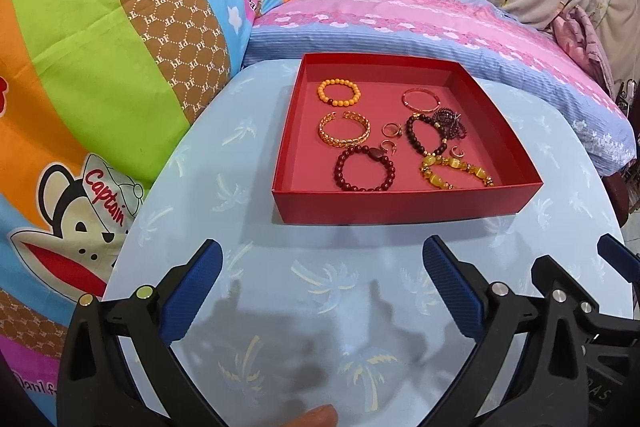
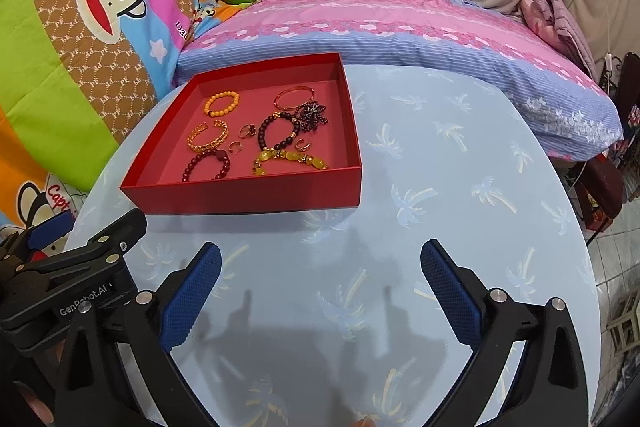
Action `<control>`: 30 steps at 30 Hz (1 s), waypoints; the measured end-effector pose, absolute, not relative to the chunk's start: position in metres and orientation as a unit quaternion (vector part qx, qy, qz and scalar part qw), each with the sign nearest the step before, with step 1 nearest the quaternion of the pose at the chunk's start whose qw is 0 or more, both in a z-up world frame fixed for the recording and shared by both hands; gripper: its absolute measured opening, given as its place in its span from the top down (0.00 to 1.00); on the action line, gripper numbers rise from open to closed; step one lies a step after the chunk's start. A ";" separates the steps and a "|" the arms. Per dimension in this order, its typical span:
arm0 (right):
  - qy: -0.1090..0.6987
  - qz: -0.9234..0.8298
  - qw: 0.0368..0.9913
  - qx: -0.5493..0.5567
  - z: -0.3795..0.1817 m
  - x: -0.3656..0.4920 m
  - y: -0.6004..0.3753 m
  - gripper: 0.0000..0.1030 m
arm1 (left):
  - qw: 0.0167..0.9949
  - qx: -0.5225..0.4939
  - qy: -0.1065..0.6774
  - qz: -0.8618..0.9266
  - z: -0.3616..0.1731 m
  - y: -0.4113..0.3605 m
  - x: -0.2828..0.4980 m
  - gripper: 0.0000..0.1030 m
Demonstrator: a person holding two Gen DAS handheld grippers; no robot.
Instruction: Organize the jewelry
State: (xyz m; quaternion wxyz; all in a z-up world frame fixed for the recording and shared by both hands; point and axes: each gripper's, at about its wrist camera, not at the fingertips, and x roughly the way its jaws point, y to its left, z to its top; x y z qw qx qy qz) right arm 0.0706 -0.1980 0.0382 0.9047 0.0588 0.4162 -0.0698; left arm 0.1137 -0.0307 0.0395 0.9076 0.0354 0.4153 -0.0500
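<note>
The jewelry lay gathered in a shallow red box (image 1: 404, 201) that sat on the pale blue tabletop (image 1: 304, 291), toward its far edge and close to the pink and blue pillow (image 1: 400, 15) behind it. Inside the box, an orange bead bracelet (image 1: 338, 91) rested in the far left corner, with a gold cuff (image 1: 344, 129) just nearer than it and a dark red bead bracelet (image 1: 365, 168) nearest the front wall. A thin rose-gold bangle (image 1: 421, 99) lay toward the far right of the box, touching a tangled dark purple piece (image 1: 452, 123), and a dark bead bracelet (image 1: 426, 135) overlapped that tangle. A yellow stone bracelet (image 1: 454, 171) stretched along the front right of the box, and a few small rings (image 1: 391, 129) sat near its middle. The left gripper (image 1: 322, 263) hovered over the bare tabletop in front of the box with its jaws spread wide and nothing between them. The right gripper (image 2: 320, 263) hung in front of the box and to its right, also fully spread and empty.
</note>
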 end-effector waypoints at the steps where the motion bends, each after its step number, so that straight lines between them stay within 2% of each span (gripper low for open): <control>1: 0.416 -0.071 0.905 0.058 0.038 0.071 -0.198 0.06 | 0.907 0.035 0.416 -0.050 0.039 -0.031 0.114 0.07; 30: 0.418 -0.073 0.904 0.057 0.033 0.070 -0.197 0.06 | 0.903 0.032 0.425 -0.048 0.033 -0.028 0.115 0.07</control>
